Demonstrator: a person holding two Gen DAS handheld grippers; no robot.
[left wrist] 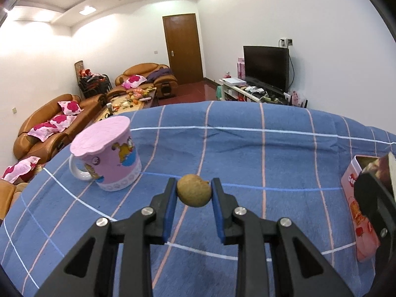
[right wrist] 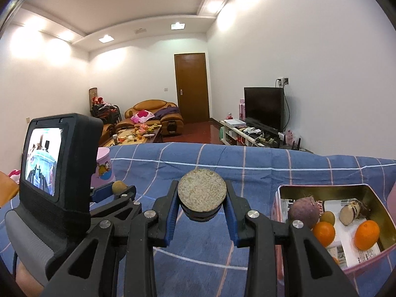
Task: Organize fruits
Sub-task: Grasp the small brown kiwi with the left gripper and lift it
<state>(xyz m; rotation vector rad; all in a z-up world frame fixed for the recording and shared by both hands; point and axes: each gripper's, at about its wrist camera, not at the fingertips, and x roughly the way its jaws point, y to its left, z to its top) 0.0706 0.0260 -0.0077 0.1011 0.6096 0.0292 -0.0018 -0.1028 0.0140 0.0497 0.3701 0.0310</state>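
Fruits first: small brown round fruit (left wrist: pixel 194 190), prob. a longan, sits pinched btw the blue pads of the left gripper (left wrist: pixel 194 190), lifted clear of the blue checked cloth (left wrist: pixel 247 158). Right gripper (right wrist: pixel 201 199) is clamped on a flat round disc (right wrist: pixel 201 190) w/ a grainy pale top, dark underside; can't tell what it is.

Key relation: pink tin (right wrist: pixel 321 188) lies to the right of both claws, just beside the right one, well apart from the left, so the brown fruit likely has to travel rightward across the cloth. Tin already holds two oranges (right wrist: pixel 367 234), a purple round fruit (right wrist: pixel 303 211), a small green-brown one (right wrist: pixel 328 217) and a cut piece (right wrist: pixel 350 211).

Further left, pink cartoon mug (left wrist: pixel 109 158) w/ lid on stands on the cloth. Beyond: sofas, door, TV.
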